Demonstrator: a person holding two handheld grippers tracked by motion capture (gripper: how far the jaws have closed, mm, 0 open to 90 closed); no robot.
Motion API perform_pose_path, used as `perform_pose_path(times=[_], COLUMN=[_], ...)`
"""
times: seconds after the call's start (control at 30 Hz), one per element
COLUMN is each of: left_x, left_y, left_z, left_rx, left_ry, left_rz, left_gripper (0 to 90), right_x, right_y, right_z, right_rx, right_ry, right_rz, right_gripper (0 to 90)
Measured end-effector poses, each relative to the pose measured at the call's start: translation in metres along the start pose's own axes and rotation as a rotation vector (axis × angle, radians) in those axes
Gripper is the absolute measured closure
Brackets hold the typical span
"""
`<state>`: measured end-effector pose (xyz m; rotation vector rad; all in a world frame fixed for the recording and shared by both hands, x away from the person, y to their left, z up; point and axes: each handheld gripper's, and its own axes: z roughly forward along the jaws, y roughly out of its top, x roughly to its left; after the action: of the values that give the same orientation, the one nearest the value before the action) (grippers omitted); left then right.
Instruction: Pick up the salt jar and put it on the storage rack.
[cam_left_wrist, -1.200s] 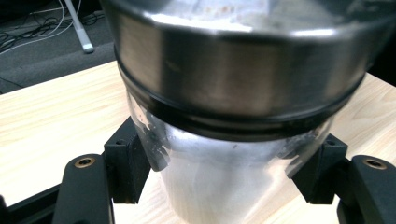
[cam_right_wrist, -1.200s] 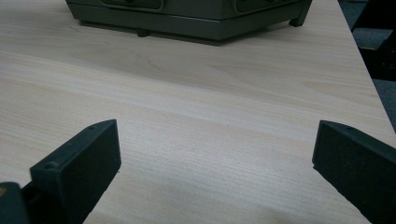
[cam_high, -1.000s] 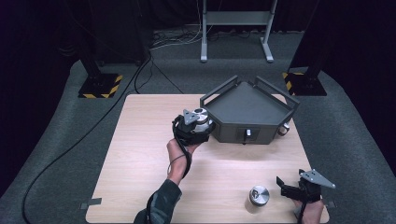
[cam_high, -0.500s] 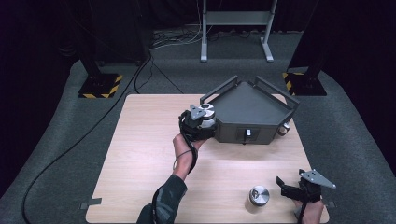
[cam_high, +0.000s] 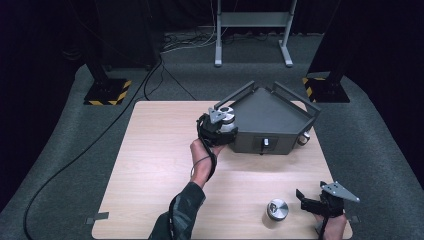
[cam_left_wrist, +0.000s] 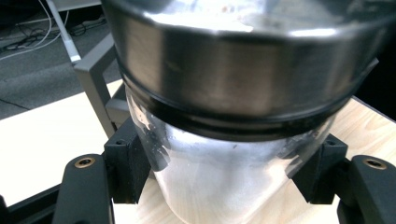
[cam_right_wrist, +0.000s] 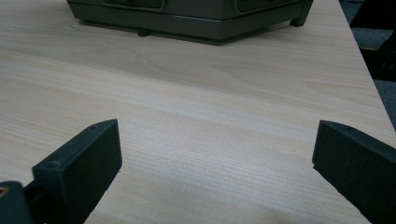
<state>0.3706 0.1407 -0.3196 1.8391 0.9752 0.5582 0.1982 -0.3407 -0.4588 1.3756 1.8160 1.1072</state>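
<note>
Nearest, at the desk's (cam_high: 150, 170) front right corner: right tool (cam_high: 311, 201) low over the wood, jaws spread wide apart with nothing between them, bare desk ahead in the right gripper view (cam_right_wrist: 210, 154). Close to two edges here, front and right, with little spare wood on either side. Just left of that tool, apart from it: a second metal-lidded jar (cam_high: 276, 210), upright, near the front edge.

Farther in, across the middle: a broad stretch of open wood, free on the left half all the way to the left and far edges.

Beyond that, left hand (cam_high: 204, 159) reaching in from the front, left tool (cam_high: 220, 131) clamped on a glass jar with a metal lid (cam_left_wrist: 233, 93), pads (cam_left_wrist: 123, 168) pressed against the clear wall on both sides under the dark band of the lid. Jar upright, off the wood, right at the left front corner of the dark grey tray box (cam_high: 270, 117); touching the box or just clear of it, cannot tell. A grey rail of the box close behind the jar in the left gripper view.

Farthest: the box against the far right part of the desk, its far right corner reaching the desk's rim.
</note>
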Motion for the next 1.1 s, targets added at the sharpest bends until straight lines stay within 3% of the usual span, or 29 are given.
perform_pose_path(times=[0.93, 1.1], left_x=[-0.005, -0.011], left_y=[0.025, 0.032], left_z=[0.027, 0.031], left_rx=[0.018, 0.02], left_ry=[0.011, 0.015], left_rz=[0.003, 0.012], left_gripper=[31.6, 31.6], right_x=[-0.001, -0.002], right_y=[-0.001, -0.001], right_z=[-0.001, -0.001], right_rx=[-0.004, -0.007], right_ry=[0.005, 0.01], right_rz=[0.003, 0.007], right_gripper=[0.5, 0.5])
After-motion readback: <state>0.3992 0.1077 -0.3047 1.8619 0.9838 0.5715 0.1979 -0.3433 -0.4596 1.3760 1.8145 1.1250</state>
